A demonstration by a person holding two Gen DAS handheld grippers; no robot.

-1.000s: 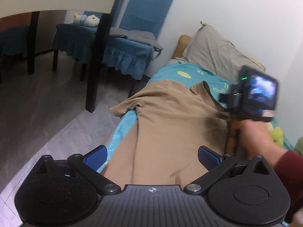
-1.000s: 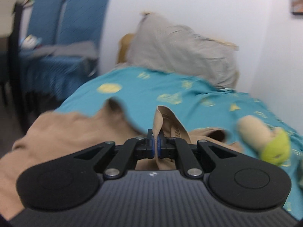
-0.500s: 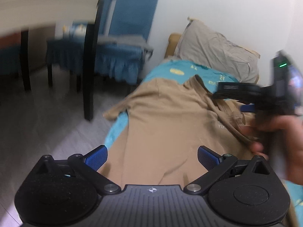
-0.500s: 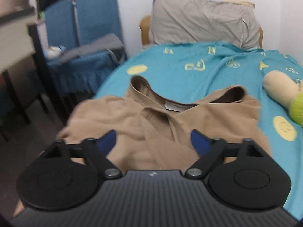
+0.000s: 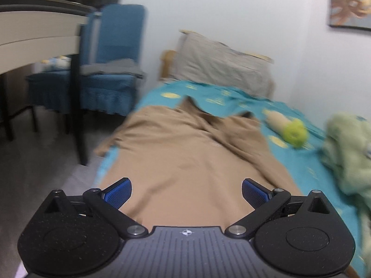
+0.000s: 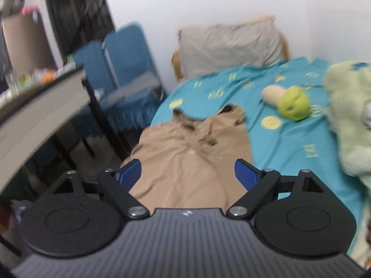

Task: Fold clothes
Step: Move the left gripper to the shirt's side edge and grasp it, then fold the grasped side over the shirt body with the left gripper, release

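A tan T-shirt (image 5: 185,153) lies lengthwise on the teal bedsheet (image 5: 222,99), collar toward the pillow, its right side folded over onto the body. It also shows in the right wrist view (image 6: 192,153). My left gripper (image 5: 186,193) is open and empty, held above the shirt's near hem. My right gripper (image 6: 187,173) is open and empty, above the shirt's lower part. Both views are blurred by motion.
A grey pillow (image 5: 222,62) leans at the headboard. A plush toy (image 5: 287,127) and a light green blanket (image 5: 347,153) lie on the bed's right side. Blue chairs (image 5: 111,58) and a table (image 5: 34,30) stand left of the bed.
My right gripper opened, let go of the shirt's fold and pulled back toward the foot of the bed. My left gripper swung right; the right gripper and hand left its view.
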